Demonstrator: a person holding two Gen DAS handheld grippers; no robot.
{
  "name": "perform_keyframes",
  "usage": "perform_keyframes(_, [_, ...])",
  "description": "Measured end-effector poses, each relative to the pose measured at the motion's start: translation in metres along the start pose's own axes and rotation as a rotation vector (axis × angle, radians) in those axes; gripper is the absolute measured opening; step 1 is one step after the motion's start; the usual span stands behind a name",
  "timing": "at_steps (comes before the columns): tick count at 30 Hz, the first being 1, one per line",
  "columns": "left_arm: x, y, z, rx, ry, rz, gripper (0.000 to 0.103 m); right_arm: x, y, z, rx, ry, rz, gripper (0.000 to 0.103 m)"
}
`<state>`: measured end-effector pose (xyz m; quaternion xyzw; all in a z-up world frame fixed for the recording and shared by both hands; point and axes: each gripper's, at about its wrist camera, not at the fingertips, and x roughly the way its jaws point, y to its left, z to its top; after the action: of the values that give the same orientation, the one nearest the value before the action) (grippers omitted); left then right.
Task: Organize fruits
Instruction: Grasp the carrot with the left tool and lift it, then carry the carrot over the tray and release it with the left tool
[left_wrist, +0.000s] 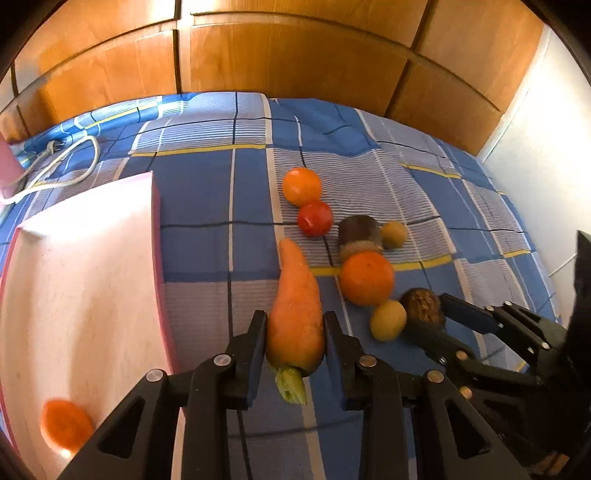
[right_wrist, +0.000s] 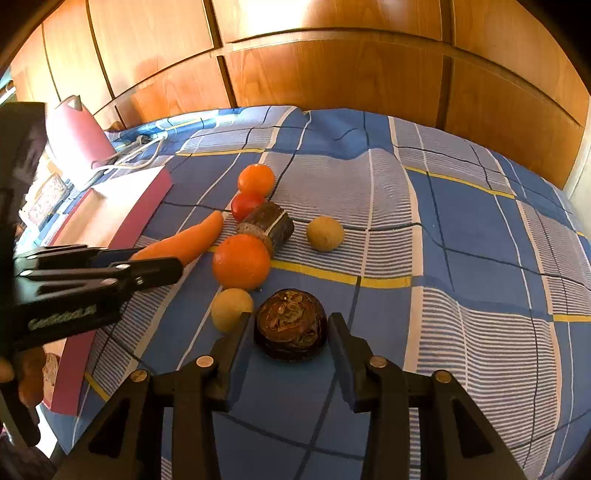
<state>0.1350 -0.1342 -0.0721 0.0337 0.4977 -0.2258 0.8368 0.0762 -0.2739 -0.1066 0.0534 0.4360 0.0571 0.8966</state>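
The left hand-held gripper (left_wrist: 295, 325) is clamped on the thick end of the carrot (left_wrist: 297, 314), both pads pressed against its sides just ahead of the green stub, so the long root points away from the hand-held gripper and can likely be lifted without swinging. To its left lies the pink tray (left_wrist: 85, 280), already holding an orange piece (left_wrist: 64, 424) near its close corner; that is probably where the carrot goes. The right hand-held gripper (right_wrist: 291, 332) straddles a dark round patterned fruit (right_wrist: 291, 325) on the checked bedspread (right_wrist: 461, 221); its fingers stand just beside it, and whether they press on it I cannot tell. Beyond lie a large orange (right_wrist: 241, 261), two yellowish fruits, a tomato (right_wrist: 246, 205) and a brown block, bunched together.
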Motion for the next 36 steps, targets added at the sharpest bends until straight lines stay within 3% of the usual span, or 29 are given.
perform_keyframes(10, [-0.037, -0.002, -0.022, -0.029, -0.057, -0.029, 0.03, -0.012, 0.0, -0.014, 0.011, 0.011, -0.014, 0.041])
perform_keyframes(16, [-0.067, 0.011, -0.03, -0.068, -0.119, -0.006, 0.03, -0.017, 0.003, -0.021, 0.011, 0.014, -0.019, 0.041])
perform_keyframes(26, [-0.115, 0.065, -0.049, -0.184, -0.225, 0.107, 0.03, -0.023, 0.013, -0.03, -0.002, 0.016, -0.017, 0.041])
perform_keyframes(36, [-0.131, 0.127, -0.079, -0.305, -0.246, 0.247, 0.03, -0.023, 0.028, -0.032, -0.035, 0.021, -0.022, 0.041])
